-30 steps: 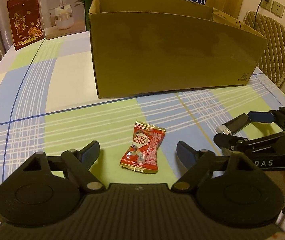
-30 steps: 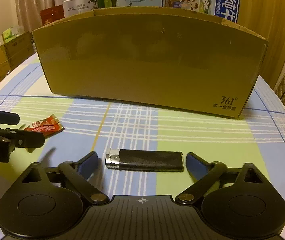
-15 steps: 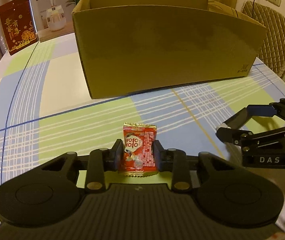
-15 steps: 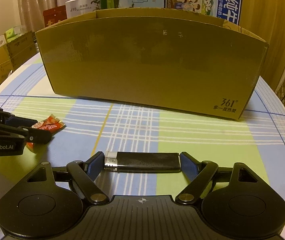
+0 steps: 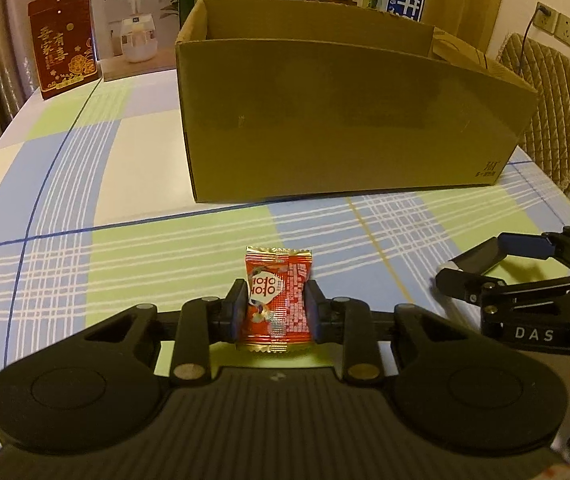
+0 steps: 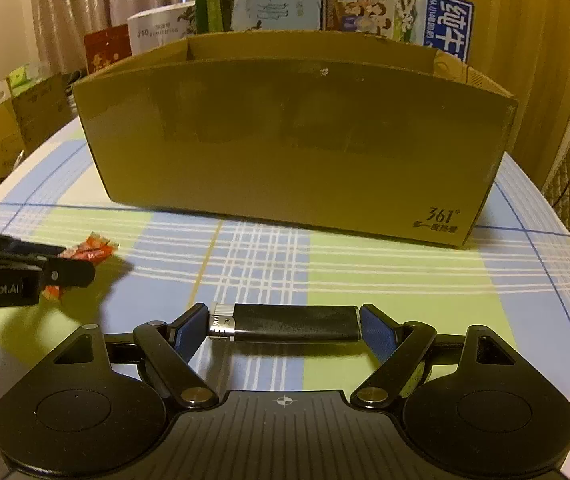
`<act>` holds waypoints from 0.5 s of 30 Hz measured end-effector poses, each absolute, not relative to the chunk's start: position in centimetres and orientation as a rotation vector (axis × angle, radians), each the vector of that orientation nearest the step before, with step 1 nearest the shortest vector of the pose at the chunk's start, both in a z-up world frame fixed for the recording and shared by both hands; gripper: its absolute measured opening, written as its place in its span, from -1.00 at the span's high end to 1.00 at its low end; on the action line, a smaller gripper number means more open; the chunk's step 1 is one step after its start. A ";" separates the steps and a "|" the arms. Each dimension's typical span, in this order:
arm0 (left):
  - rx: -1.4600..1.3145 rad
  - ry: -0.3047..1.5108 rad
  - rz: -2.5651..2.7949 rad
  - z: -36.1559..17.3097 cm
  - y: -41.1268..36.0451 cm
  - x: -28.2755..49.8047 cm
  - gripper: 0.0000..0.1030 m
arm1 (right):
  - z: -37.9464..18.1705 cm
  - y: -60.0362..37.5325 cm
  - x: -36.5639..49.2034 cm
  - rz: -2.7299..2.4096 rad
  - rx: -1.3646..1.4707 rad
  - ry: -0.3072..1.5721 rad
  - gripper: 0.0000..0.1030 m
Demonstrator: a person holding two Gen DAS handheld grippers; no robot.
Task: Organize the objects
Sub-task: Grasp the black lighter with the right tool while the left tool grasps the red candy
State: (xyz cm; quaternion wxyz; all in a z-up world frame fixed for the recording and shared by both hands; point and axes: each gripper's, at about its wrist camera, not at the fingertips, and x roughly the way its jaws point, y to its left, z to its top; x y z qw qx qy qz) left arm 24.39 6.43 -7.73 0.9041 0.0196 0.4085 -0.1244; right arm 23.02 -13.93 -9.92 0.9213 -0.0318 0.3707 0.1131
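A round-edged table (image 5: 85,184) under a checked cloth of pale green, blue and white fills the room's middle, with curtains behind and a quilted chair (image 5: 557,96) off at the right edge. A long open cardboard box (image 5: 345,120) sits across the far half of the table, and cartons stand behind it: a red gift box (image 5: 63,42), a white humidifier box (image 5: 137,20) and milk cartons (image 6: 397,12). Close to the near edge, the left gripper (image 5: 275,308) is clenched on a red candy packet (image 5: 277,296), the two pads pressed against its sides, the packet upright with its crimped top sticking up past the fingertips. Off to its right, the right gripper (image 6: 285,320) has a black lighter (image 6: 285,322) lying crosswise between its blue pads (image 6: 377,334); the metal cap touches the left pad and the butt end meets the right one, so the tongs look closed on it end to end. The lighter looks slightly above the cloth, though I cannot be sure. Between both tongs and the box front lies a bare band of cloth. The two grippers are near each other but apart, and the box's top rim stands higher than both.
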 end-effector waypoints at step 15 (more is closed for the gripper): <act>-0.031 0.837 -0.197 -2.5 4.2 20.0 0.52 | -3.9 -17.0 18.7 0.217 -0.010 0.713 -0.52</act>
